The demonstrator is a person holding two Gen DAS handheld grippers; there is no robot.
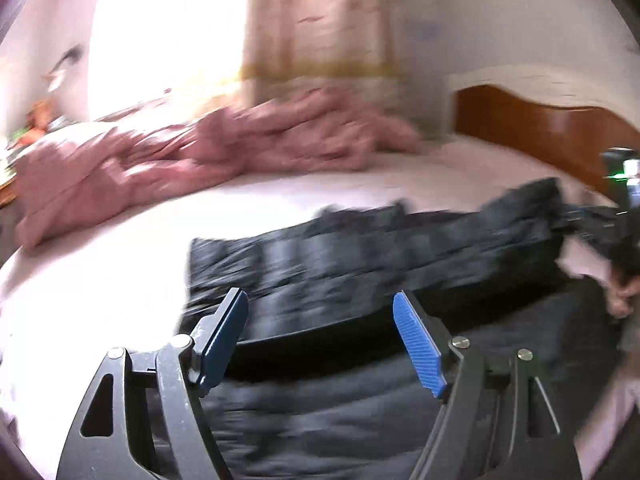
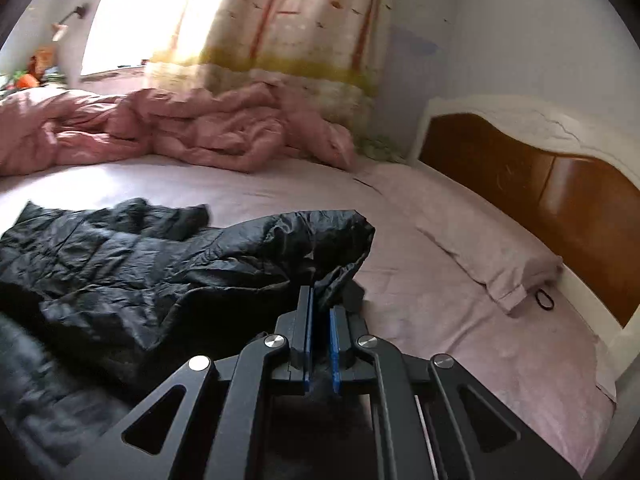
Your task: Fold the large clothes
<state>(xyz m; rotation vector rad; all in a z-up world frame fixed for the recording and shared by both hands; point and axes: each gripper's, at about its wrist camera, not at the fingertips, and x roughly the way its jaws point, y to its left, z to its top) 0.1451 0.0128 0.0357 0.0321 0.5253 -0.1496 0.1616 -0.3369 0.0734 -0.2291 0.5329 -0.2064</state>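
Both wrist views low over bed, facing curtain

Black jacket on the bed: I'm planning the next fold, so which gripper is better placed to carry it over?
Right. The right gripper is shut on an edge of the black jacket, lifting it. The left gripper is open above the jacket, holding nothing, so it would probably have to grasp first.

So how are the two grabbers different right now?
The left gripper is wide open and holds nothing, hovering above the black jacket. The right gripper is squeezed shut on a bunched edge of the jacket, lifting it off the bed. Both have blue pads.
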